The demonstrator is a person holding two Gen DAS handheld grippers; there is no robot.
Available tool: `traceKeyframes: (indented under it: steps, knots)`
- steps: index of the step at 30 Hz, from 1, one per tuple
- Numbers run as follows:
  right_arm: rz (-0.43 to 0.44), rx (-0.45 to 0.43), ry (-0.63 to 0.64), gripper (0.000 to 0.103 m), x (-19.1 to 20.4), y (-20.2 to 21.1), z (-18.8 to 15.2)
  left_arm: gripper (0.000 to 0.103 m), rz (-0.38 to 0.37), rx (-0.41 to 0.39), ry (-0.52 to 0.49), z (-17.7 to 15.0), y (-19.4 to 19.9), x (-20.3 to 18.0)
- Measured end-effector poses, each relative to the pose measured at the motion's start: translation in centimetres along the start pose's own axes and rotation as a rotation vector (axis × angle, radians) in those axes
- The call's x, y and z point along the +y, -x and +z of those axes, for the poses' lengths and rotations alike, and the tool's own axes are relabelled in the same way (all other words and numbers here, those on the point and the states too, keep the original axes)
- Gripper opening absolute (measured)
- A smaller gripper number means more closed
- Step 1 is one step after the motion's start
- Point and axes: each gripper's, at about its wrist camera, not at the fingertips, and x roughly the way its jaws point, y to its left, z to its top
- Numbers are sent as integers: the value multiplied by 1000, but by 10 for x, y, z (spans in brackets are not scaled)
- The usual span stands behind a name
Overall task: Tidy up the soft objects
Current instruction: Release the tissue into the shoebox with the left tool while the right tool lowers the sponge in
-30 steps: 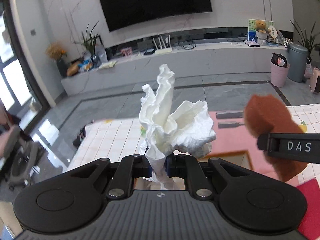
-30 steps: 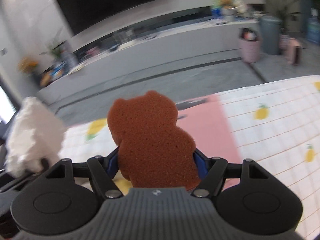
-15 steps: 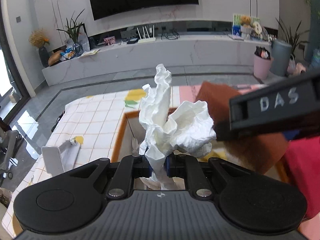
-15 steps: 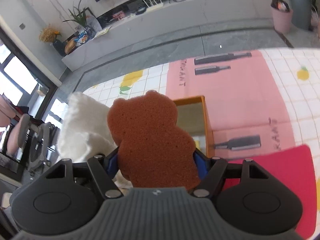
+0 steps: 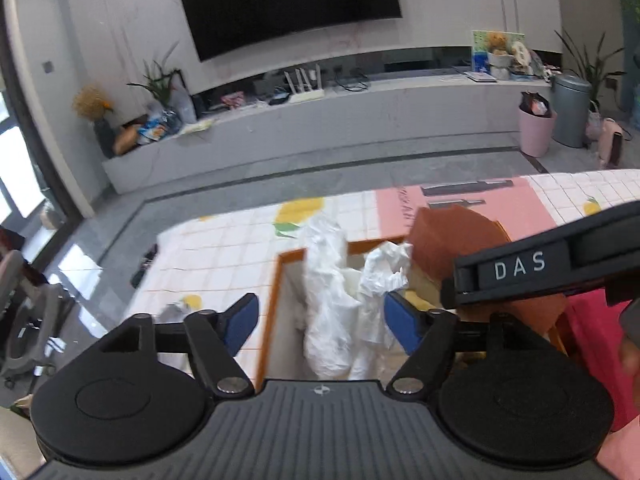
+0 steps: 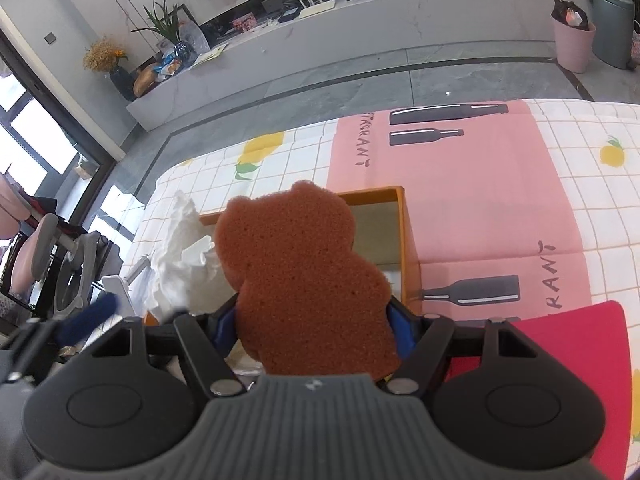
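Tabletop (image 6: 472, 184): carrying the orange-rimmed box (image 6: 402, 232) near its left end, ready to collect soft things.
Sponge (image 6: 304, 276): sitting clamped in the right tool (image 6: 310, 332), hovering over the box for dropping.
Tissue (image 5: 340, 296): falling into the box, blurred, as the left tool (image 5: 320, 316) is opening, jaws apart.

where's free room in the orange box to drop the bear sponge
The far right part of the orange box, beyond the bear sponge, shows bare floor up to its far and right rims. The left side is crowded: the white tissue sits there between the opening left gripper pads.
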Motion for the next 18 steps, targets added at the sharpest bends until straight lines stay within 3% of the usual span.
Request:
traceKeyframes:
  steps: [6,9,11,14,16,18]
  knots:
    - [-39,3,64,71,13,2,4,88,-19,-29,-4,-9,14,10]
    - [-59,-3,121,71,21,-2,7,88,-19,-66,105,-23,21,23]
    - [-88,1,157,71,27,-8,8,88,5,-39,144,-23,21,33]
    - [-78,-4,214,71,37,-18,8,88,35,-103,183,-29,23,49]
    - [-124,21,260,71,44,-32,8,88,16,-135,197,-36,16,54]
    - [-201,68,277,71,48,-52,8,87,2,-94,206,-41,0,59]
